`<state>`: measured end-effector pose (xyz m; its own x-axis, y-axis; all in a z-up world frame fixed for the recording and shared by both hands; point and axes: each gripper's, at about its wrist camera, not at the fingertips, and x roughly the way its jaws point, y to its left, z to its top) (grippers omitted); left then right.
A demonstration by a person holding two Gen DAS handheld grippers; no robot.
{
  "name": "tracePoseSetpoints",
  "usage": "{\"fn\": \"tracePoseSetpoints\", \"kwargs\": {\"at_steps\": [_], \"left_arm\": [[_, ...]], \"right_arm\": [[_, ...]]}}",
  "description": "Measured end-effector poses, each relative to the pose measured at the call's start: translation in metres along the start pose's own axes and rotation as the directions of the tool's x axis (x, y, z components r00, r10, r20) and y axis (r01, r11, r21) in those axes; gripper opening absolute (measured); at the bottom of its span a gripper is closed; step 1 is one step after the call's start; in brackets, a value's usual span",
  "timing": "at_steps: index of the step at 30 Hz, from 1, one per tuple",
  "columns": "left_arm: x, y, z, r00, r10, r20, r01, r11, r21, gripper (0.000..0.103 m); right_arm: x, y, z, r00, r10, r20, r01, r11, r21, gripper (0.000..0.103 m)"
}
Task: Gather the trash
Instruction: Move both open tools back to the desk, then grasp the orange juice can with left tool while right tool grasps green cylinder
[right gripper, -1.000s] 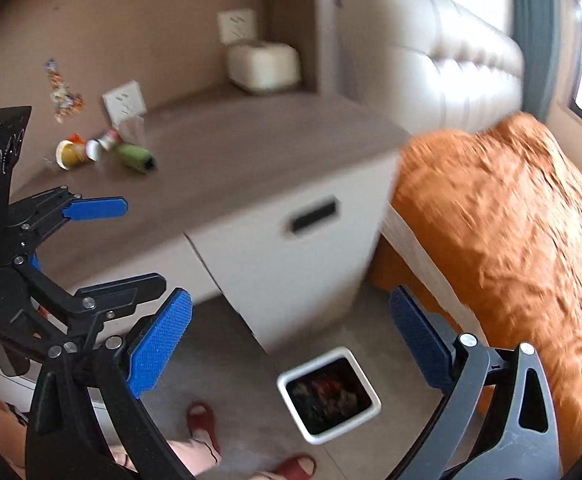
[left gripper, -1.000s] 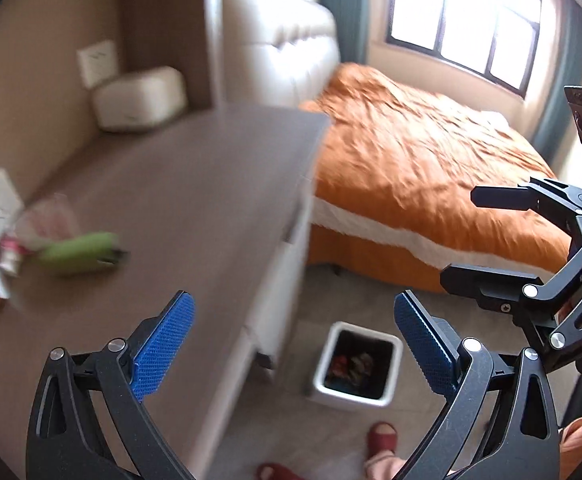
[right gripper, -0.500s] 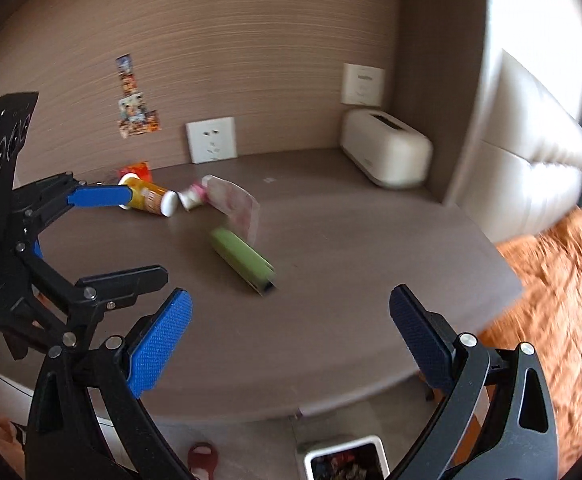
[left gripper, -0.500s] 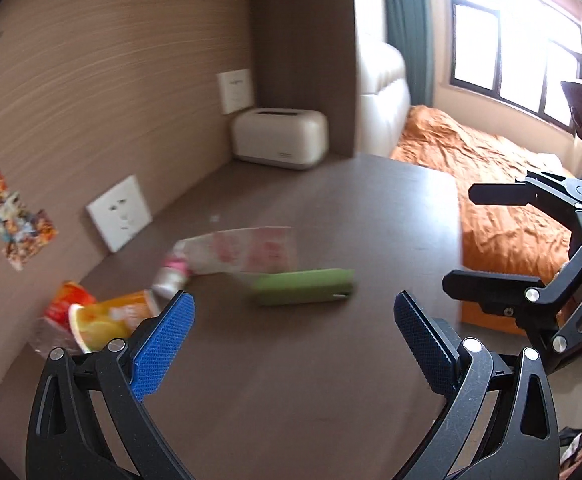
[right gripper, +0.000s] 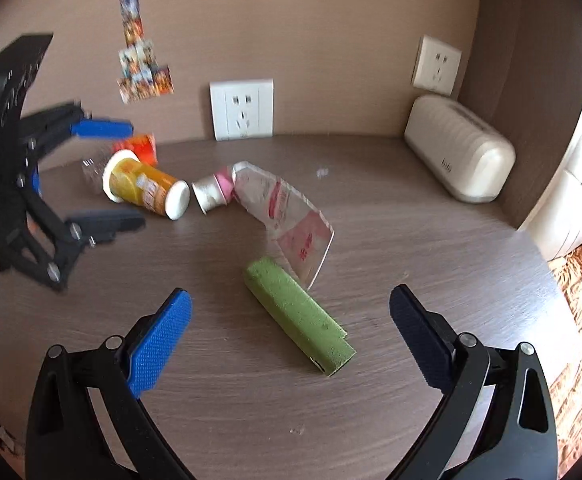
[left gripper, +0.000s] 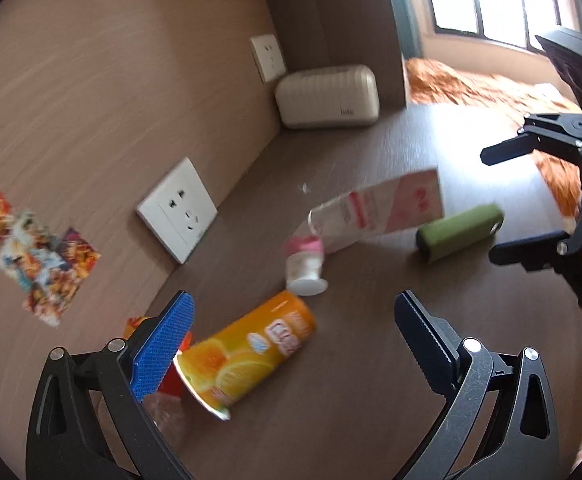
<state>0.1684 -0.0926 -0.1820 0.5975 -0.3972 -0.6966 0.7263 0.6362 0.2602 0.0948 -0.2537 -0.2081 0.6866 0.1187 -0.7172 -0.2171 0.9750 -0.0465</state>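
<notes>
Brown wood-grain table (left gripper: 371,392) fills the left wrist view, and all the trash lies on it, none picked up. Our left gripper (left gripper: 293,336) hangs with its fingers spread wide and empty at the bottom of the frame. Between them, lower centre, lies an orange juice cup (left gripper: 247,356) on its side; its label is printed with orange slices, the lettering too blurred to read. Just above it sits a small yogurt bottle (left gripper: 305,268) with a pink band, touching a crumpled clear wrapper (left gripper: 383,212) with red print we cannot make out. To the right of centre is a green box (left gripper: 457,232). A red packet (left gripper: 171,384) peeks out behind the left finger. At the upper middle a cream tissue box (left gripper: 327,96) carries a small logo, unreadable.

In the right wrist view our right gripper (right gripper: 291,336) is likewise released and holds nothing. The green box (right gripper: 297,314) lies on the table between its fingers at lower centre, the wrapper (right gripper: 287,216) just above it, the cup (right gripper: 147,188) and bottle (right gripper: 211,194) at centre left. The left gripper (right gripper: 103,172) shows at the left edge, near the cup.

We judge the table's trash still to be collected: five pieces remain. No bin shows in either view.
</notes>
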Motion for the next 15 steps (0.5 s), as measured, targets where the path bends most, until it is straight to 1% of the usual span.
{"fn": "tracePoseSetpoints", "kwargs": {"at_steps": [2, 4, 6, 7, 8, 9, 10, 12, 14, 15], "left_arm": [[0.018, 0.009, -0.005, 0.998, -0.028, -0.056, 0.029, 0.999, 0.021, 0.098], [0.028, 0.013, -0.009, 0.996, -0.05, -0.076, 0.053, 0.998, 0.032, 0.098], [0.036, 0.017, -0.013, 0.991, -0.088, -0.096, 0.091, 0.996, 0.023, 0.097], [0.039, 0.018, -0.015, 0.991, -0.088, -0.099, 0.092, 0.995, 0.028, 0.096], [0.042, 0.018, -0.016, 0.99, -0.089, -0.105, 0.093, 0.995, 0.033, 0.089], [0.044, 0.018, -0.017, 0.989, -0.097, -0.112, 0.102, 0.994, 0.038, 0.085], [0.046, 0.019, -0.018, 0.987, -0.107, -0.115, 0.112, 0.993, 0.033, 0.082], [0.048, 0.019, -0.019, 0.987, -0.119, -0.109, 0.123, 0.992, 0.033, 0.081], [0.05, 0.023, -0.019, 0.98, -0.162, -0.113, 0.163, 0.987, -0.004, 0.072], [0.052, 0.024, -0.019, 0.978, -0.176, -0.113, 0.176, 0.984, -0.017, 0.069]], "right_arm": [[0.013, -0.002, -0.002, 0.999, -0.003, -0.039, 0.003, 1.0, 0.0, 0.099], [0.021, -0.004, -0.006, 0.998, -0.008, -0.064, 0.008, 1.0, 0.004, 0.099], [0.029, -0.006, -0.009, 0.996, -0.017, -0.086, 0.018, 1.0, 0.004, 0.099], [0.032, -0.006, -0.011, 0.995, -0.019, -0.094, 0.02, 1.0, 0.003, 0.099], [0.035, -0.006, -0.012, 0.994, -0.019, -0.104, 0.019, 1.0, 0.004, 0.099], [0.037, -0.006, -0.014, 0.994, -0.013, -0.11, 0.014, 1.0, 0.008, 0.099], [0.039, -0.006, -0.015, 0.993, -0.008, -0.115, 0.01, 1.0, 0.012, 0.099], [0.042, -0.007, -0.017, 0.993, 0.002, -0.121, 0.0, 1.0, 0.023, 0.098], [0.043, -0.008, -0.018, 0.992, 0.026, -0.123, -0.02, 0.999, 0.047, 0.095], [0.044, -0.01, -0.018, 0.992, 0.037, -0.123, -0.03, 0.998, 0.059, 0.092]]}}
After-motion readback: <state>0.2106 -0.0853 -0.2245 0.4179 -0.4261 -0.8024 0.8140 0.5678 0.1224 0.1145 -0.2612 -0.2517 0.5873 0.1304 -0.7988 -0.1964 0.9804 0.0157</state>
